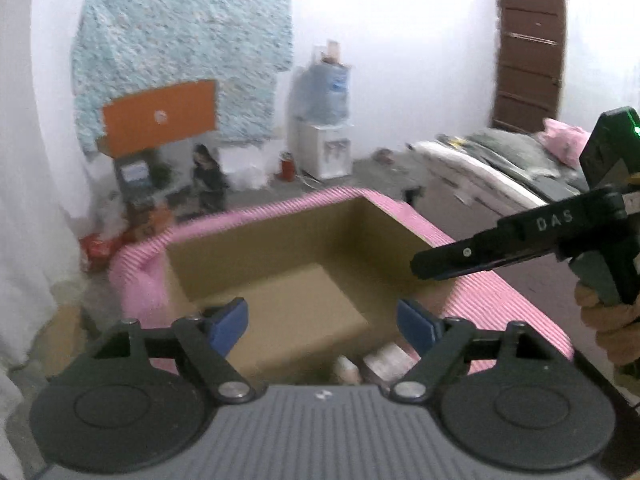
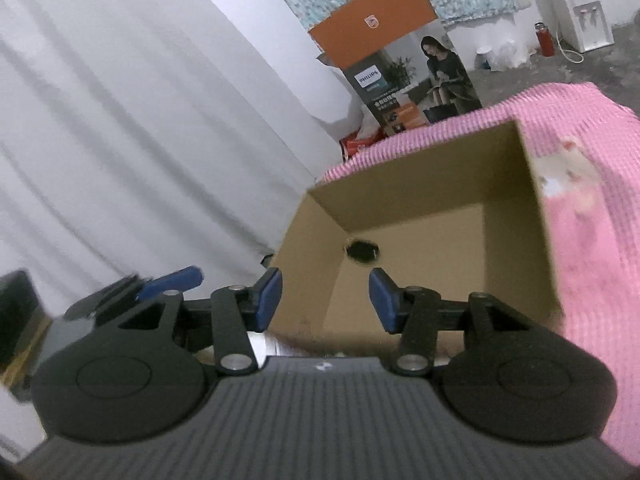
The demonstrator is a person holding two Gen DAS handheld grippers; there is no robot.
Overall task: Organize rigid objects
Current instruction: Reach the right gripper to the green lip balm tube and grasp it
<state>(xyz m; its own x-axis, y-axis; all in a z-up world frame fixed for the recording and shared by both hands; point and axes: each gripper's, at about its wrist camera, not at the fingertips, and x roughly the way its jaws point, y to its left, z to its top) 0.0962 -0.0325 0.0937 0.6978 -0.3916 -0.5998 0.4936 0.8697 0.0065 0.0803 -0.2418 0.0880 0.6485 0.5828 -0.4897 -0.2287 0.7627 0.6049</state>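
Pink striped cloth (image 1: 500,300) covers the table, biggest thing here, running off to the right; open cardboard box (image 1: 280,248) sits on it, brown walls up, floor mostly bare. Far wall has a blue patterned sheet (image 1: 180,48) and an orange-topped appliance carton (image 2: 372,20) on the floor beyond the table, water dispenser (image 1: 324,148) further right. Left gripper (image 1: 322,322) hangs over the near rim of the box, blue pads well apart, nothing between them. Right gripper (image 2: 325,300) hovers at the same box from the other side, jaws parted at a middling gap, also empty; in the left view it shows side-on at the right, gripped by a person's hand (image 1: 608,320). Task's things: a couple of small pale objects (image 1: 372,360) lie at the near end of the box, just under the left claw, blurred, can't tell what they are. A round dark hole or item (image 2: 362,250) shows low on the box's far wall, unclear which. Step looks like post-drop, both claws empty above the box. Next move likely calls for swinging away to find another loose item outside the box, none visible in either view.
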